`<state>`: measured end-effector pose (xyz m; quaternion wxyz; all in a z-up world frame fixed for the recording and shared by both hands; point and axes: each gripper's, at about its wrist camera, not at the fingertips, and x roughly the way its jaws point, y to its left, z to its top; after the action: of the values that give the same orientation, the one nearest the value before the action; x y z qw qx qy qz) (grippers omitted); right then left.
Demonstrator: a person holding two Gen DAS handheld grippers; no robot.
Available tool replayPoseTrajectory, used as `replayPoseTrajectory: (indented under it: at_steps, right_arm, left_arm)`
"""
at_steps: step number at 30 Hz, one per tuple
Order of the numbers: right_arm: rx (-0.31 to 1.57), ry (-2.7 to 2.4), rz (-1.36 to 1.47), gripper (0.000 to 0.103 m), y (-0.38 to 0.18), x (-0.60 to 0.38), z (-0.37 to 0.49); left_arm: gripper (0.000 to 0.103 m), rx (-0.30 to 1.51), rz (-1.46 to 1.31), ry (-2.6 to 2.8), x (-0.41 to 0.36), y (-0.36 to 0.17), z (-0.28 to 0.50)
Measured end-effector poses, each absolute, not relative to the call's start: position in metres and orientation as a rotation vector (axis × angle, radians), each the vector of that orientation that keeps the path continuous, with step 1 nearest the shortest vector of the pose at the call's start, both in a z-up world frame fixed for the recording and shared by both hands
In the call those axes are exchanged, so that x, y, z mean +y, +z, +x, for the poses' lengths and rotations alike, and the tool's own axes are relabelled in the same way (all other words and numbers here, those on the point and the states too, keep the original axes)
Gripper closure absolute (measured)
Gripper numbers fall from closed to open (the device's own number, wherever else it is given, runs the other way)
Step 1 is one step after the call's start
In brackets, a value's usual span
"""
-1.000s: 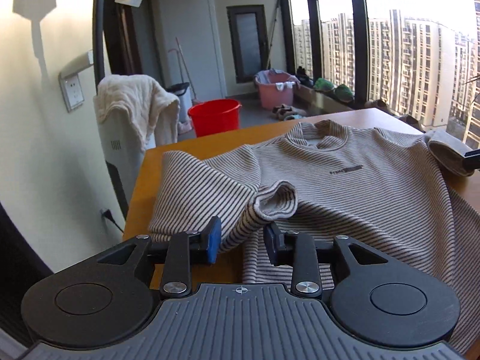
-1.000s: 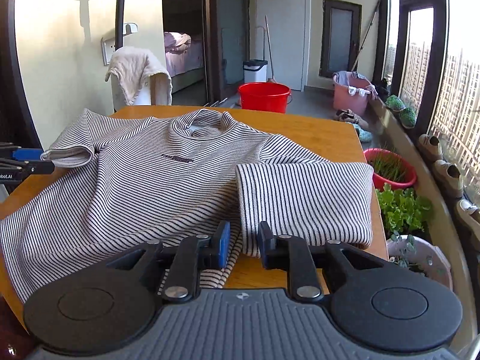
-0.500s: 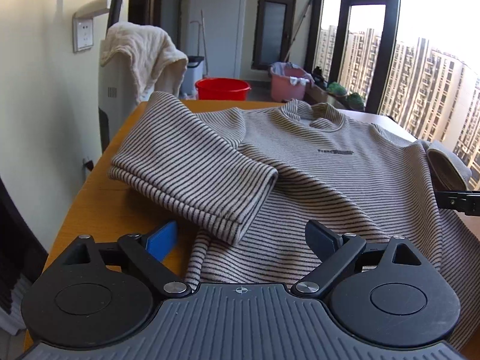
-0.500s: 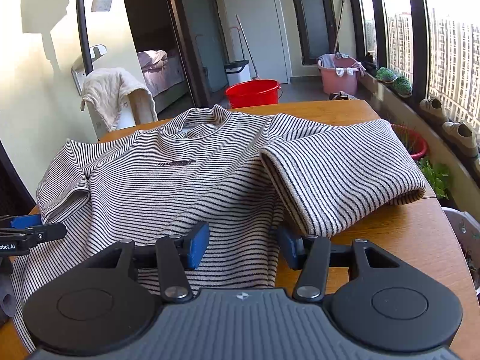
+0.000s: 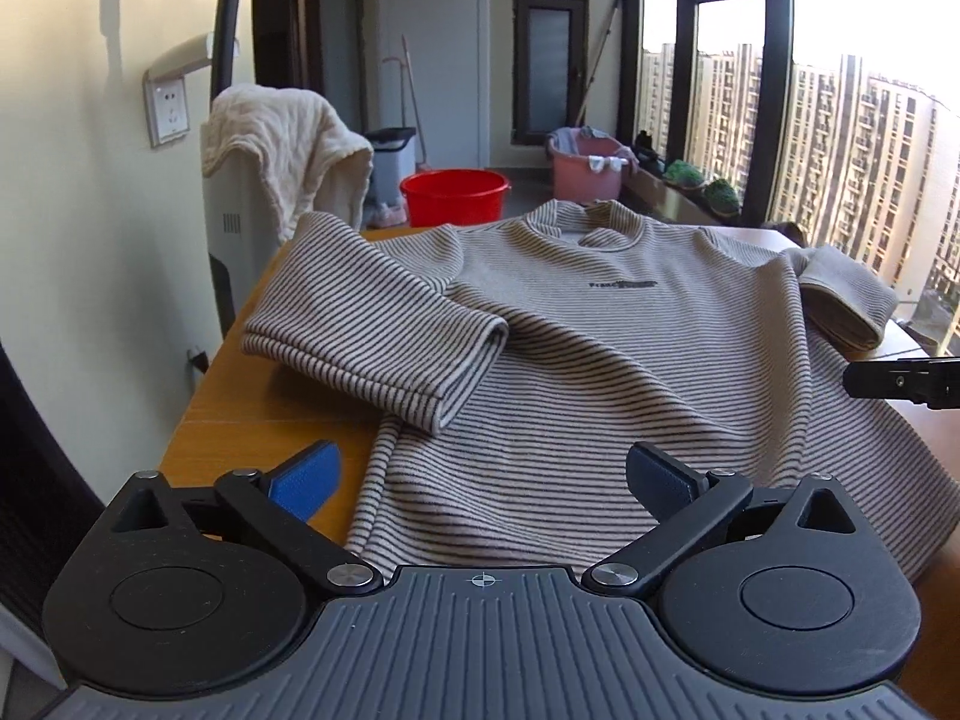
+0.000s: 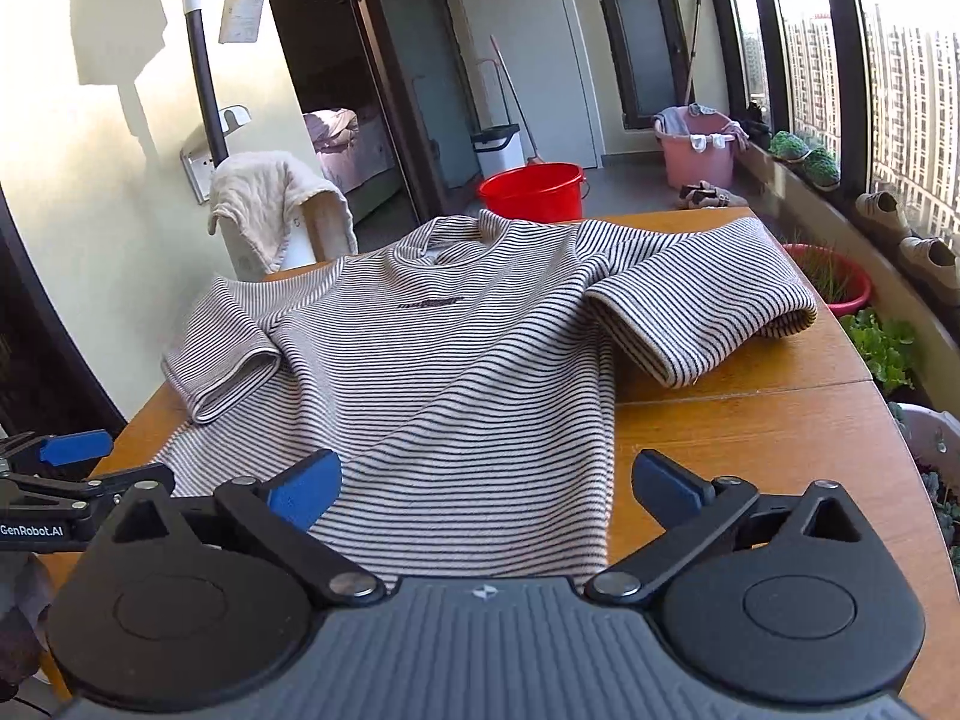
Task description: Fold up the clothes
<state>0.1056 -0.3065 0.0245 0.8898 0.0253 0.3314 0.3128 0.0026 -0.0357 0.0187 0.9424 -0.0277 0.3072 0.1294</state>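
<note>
A striped short-sleeved shirt (image 5: 600,360) lies face up on the wooden table (image 5: 252,396), collar away from me; it also shows in the right wrist view (image 6: 456,372). Both sleeves lie spread outward at the shirt's sides. My left gripper (image 5: 480,480) is open and empty above the shirt's lower left hem. My right gripper (image 6: 486,483) is open and empty above the lower right hem. The left gripper's tips (image 6: 66,450) show at the left edge of the right wrist view. The right gripper's tip (image 5: 900,381) shows at the right edge of the left wrist view.
The table's right edge (image 6: 888,420) borders potted plants (image 6: 882,348). Beyond the far edge stand a red bucket (image 6: 531,192), a pink basin (image 6: 699,147) and a white appliance draped with a towel (image 5: 282,144). A wall is on the left.
Both grippers opened wide, letting go of the sleeves, and drew back toward the shirt's hem. The sleeves now lie flat and spread outward.
</note>
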Motion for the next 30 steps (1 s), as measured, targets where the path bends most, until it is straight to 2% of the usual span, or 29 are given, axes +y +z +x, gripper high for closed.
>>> replayPoseTrajectory:
  at_steps: [4,12,30]
  right_arm:
    - [0.749,0.593,0.032,0.0,0.036,-0.304,0.053]
    - [0.918,0.457,-0.086,0.0,0.002,-0.29,0.012]
    - [0.924,0.387,-0.173,0.0,-0.002,-0.281,0.013]
  left_arm:
    - [0.0,0.713,-0.056,0.263,-0.068,0.035,-0.027]
    - [0.0,0.951,-0.112,0.268,-0.096,0.004,-0.046]
    - [0.0,0.919,-0.141,0.326,-0.089,0.006,-0.062]
